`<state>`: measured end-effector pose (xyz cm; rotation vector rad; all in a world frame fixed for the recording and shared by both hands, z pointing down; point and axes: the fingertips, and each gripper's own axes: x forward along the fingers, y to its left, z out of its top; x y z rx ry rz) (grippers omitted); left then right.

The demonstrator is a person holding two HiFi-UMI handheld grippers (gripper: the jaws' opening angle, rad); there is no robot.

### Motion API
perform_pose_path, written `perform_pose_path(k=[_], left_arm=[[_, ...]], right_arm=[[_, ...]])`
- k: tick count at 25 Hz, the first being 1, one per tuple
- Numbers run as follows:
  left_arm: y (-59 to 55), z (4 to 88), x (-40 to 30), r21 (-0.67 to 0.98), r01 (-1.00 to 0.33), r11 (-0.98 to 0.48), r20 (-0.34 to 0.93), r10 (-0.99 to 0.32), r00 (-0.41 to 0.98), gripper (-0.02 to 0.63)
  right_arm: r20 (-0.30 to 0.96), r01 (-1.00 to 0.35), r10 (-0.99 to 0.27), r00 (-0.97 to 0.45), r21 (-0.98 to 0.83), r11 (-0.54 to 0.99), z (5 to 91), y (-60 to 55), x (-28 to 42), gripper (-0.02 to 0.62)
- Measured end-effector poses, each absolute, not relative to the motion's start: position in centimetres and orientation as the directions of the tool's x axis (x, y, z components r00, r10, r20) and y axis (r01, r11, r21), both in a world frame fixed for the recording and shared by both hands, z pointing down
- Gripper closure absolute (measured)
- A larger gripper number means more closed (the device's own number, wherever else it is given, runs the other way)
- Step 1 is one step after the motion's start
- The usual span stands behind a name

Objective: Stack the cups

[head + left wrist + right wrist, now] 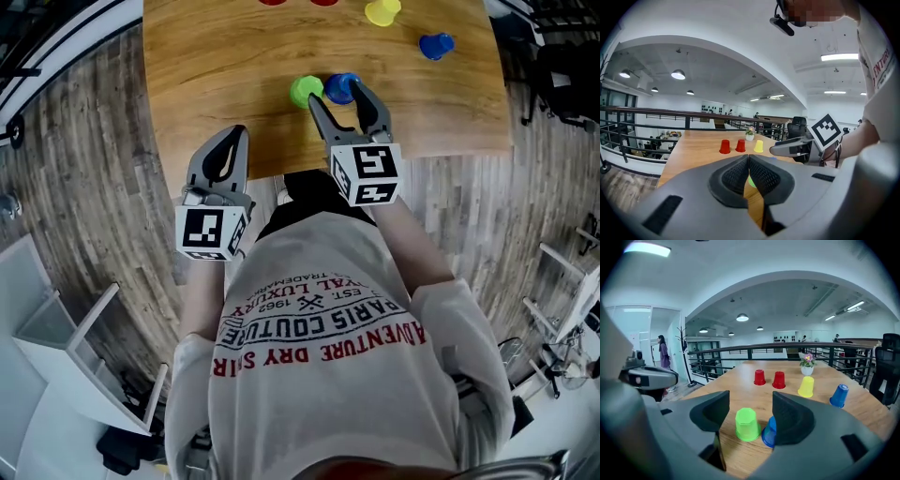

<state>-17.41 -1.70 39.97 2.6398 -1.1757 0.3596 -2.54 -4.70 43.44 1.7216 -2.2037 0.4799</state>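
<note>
Wood table: six plastic cups, all upside down, none nested as far as shows.
Green cup: near side, middle of table; stands alone, just left of near blue cup, looks touching it.
Near blue cup: half hidden behind the right jaw; single, as far as visible.
Red cups: two, side by side on the far side.
Yellow cup: right of the reds, apart from them.
Far blue cup: furthest right, standing alone.
Right gripper: jaws wide, hovering by the green/blue pair, pads pressing on nothing.
Left gripper: jaws pinched together, empty, back at the near left table edge.
Progress: judged barely begun; no stack built.
Left to do: every cup needs lifting and setting over another; near pair looks the likely start.
</note>
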Motion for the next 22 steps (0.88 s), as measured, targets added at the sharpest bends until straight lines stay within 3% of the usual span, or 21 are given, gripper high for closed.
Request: perform_pose_path(k=[11,22], left_arm=[[-6.6,37.9,-12.2,0.096,-0.776,-0.623,0.274,-0.733,0.623,0.589],[-13.5,39.0,-9.2,0.109,-0.854,-0.509,0.307,-0.8,0.516,0.589]], right_arm=[[0.455,-0.96,-0.849,-0.268,-0.052,0.275,41.0,-9.6,5.6,0.31],[0.545,-0.964,-0.801,-0.248,-0.059,0.258,45.5,-19.6,13.9,0.31]])
